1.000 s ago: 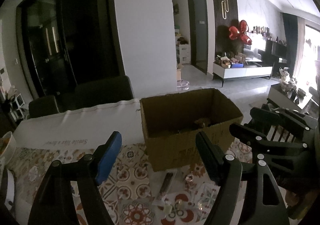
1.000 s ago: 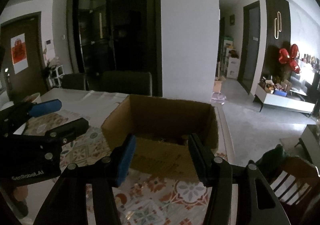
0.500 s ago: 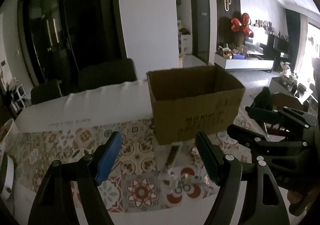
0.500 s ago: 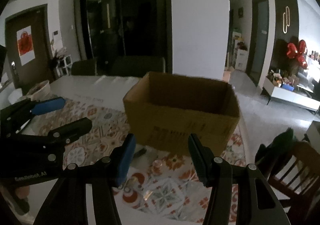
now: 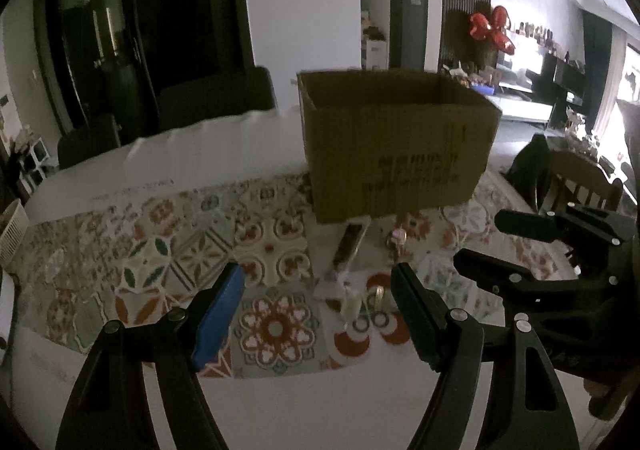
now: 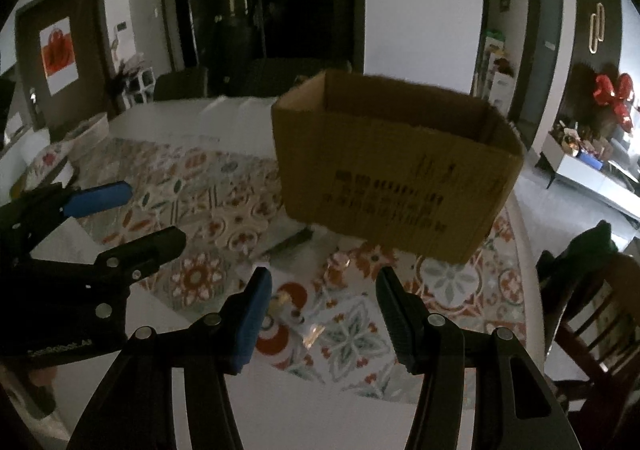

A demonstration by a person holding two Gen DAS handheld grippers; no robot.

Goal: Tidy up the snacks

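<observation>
Both tongs hang released and empty over the desk: left tongs, right tongs. The snacks lie loose on the patterned mat, just before the box. Judged step: reaching for a pick. Next, lower onto one small packet and close.

White table, patterned mat, cardboard box, small snacks in front

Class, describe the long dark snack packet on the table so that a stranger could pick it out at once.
Find the cardboard box on the patterned mat. Just in front of its near face lies the long dark packet, flat, pointing toward the box. The other snacks near it are small, pale and shiny; it alone is long and dark.
</observation>
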